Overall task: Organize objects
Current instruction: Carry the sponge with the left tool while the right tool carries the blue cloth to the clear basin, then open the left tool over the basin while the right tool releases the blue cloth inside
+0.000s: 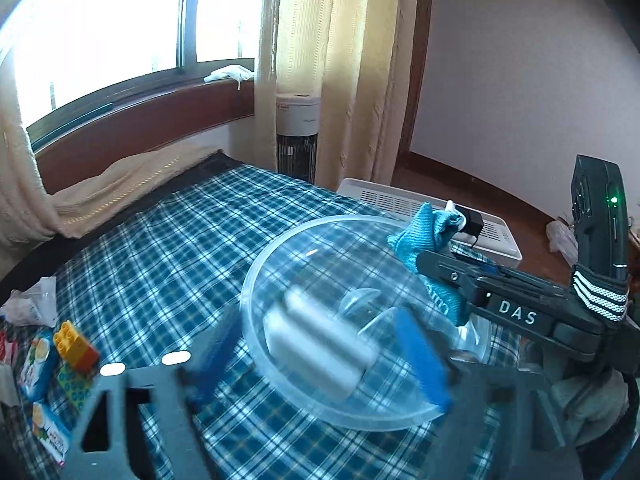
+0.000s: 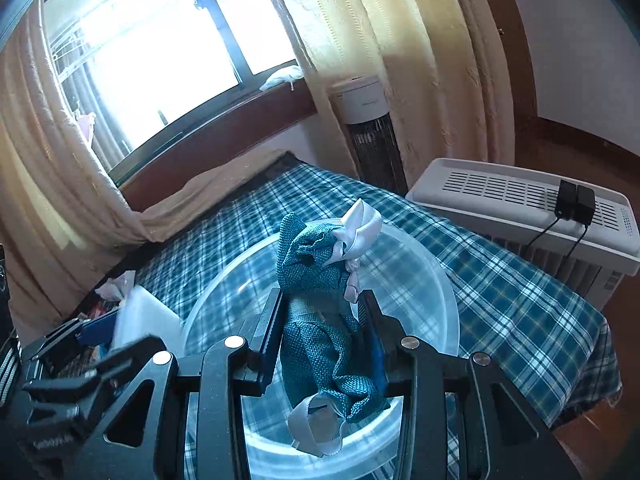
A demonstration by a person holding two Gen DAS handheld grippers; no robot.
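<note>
A clear plastic bowl (image 1: 280,264) sits on a blue plaid cloth. My left gripper (image 1: 320,344) is open above the bowl, and a blurred white block (image 1: 316,344) lies between its blue fingers, not gripped. My right gripper (image 2: 322,308) is shut on a teal woven pouch (image 2: 312,264) with white ribbon and holds it over the bowl (image 2: 420,280). The pouch (image 1: 424,236) and right gripper (image 1: 440,268) show at right in the left wrist view.
A yellow and orange toy brick (image 1: 74,344) and blue packets (image 1: 36,364) lie at the left of the cloth. A white slatted appliance (image 2: 520,200) with black adapters stands right of the table. A tower fan (image 1: 298,136), curtains and a window are behind.
</note>
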